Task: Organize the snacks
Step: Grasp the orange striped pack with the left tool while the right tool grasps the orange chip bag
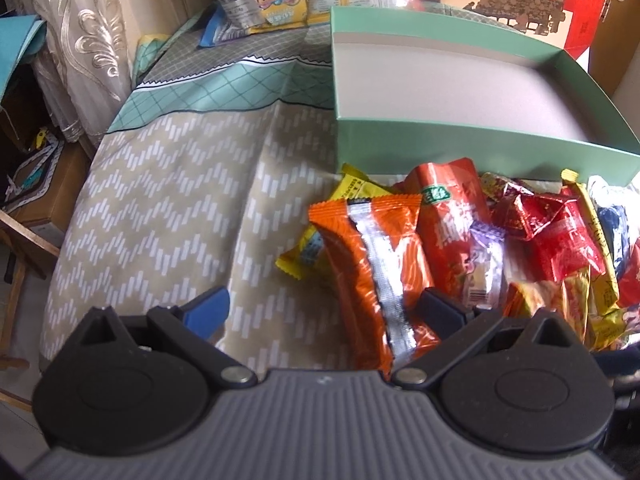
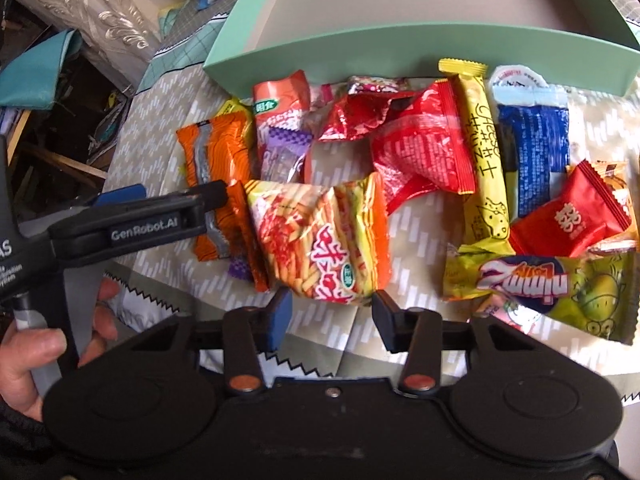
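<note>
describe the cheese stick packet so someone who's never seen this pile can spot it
Start at the mint-green box; the snack pile lies along its near wall. Right of centre lies the cheese stick packet, between a red pouch and a blue packet. It alone is long, narrow and yellow, with "CHEESE" lettered along it.

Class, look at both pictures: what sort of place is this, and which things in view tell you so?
Probably a home bedroom: a patterned bedspread under the snacks, an embroidered curtain beside it, and household clutter on the floor.
</note>
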`<state>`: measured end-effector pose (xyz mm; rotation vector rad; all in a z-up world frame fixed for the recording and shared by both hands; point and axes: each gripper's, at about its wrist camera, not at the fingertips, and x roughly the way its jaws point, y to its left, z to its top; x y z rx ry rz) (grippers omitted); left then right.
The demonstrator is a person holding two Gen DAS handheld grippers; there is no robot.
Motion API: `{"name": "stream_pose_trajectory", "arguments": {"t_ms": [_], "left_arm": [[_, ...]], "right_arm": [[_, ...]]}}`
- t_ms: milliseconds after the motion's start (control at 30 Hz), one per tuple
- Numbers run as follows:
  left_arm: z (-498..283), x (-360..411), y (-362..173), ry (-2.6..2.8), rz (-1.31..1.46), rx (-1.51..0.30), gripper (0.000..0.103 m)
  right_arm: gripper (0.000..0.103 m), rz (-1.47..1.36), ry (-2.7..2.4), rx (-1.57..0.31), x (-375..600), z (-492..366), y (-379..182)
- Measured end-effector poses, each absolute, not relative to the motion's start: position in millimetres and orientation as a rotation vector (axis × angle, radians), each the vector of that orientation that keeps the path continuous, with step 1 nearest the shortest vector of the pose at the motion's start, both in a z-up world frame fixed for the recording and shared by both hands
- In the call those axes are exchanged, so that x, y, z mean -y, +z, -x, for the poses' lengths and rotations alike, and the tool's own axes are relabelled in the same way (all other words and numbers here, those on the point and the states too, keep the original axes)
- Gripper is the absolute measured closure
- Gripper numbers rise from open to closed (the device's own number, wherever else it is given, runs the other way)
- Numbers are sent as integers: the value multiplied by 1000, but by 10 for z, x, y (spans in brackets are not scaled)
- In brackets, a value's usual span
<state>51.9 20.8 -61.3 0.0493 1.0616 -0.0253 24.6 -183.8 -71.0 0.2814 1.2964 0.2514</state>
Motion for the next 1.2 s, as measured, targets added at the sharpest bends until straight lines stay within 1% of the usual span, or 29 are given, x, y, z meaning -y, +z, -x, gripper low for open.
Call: {"name": "stream_pose_trajectory", "arguments": {"t_ms": [200,267,300,367,433,467,500,633,733,833,933,1000,1133,1167,1200], "left_arm": [[-473,-352,-645,-43,-4,-1065,0],[-475,-372,-643,-50,-1,-1068,0],[-483,-372,-641,-53,1,-1069,0],[-499,-355,-640,-63,-2,-1067,0],[-512,-318,-650,-77,5,-1070,0],[-515,-288,-663,-89,12,-1072,0],[-516,-265,-677,-98,15,-1072,0],[-480,-230,-738,-97,10,-1065,1],[-440,-339,-733,-69,7,-1058,1],[-416,-497,-746,-43,23,-1074,0],[-403,-570,-754,-34,39,-1084,0],[-410,-557,-750,-33,28,-1078,0],[-459,-429,-722,-70,-20,-1044,1],[-476,-399,-726,-82,-26,-1039,6],[-492,-377,-735,-93,-25,-1041,21]], "right_arm": [[58,-382,194,-1274,1966,-415,-721],[56,-442,179,-1283,2022,-417,-734],[56,-438,166,-1281,2030,-409,-713],[56,-322,175,-1210,1931,-370,-561],[44,-256,217,-1125,1855,-337,-369],[34,-247,231,-1093,1831,-344,-319],[29,-230,243,-1062,1792,-371,-286],[29,-167,290,-1020,1673,-545,-351],[29,-124,317,-1060,1617,-604,-527],[28,-60,339,-1090,1584,-478,-600],[28,-65,334,-1139,1618,-370,-640],[28,-110,320,-1145,1673,-332,-622],[27,-342,327,-1206,1849,-294,-576],[23,-392,336,-1227,1870,-290,-586],[21,-451,344,-1256,1936,-263,-607]]}}
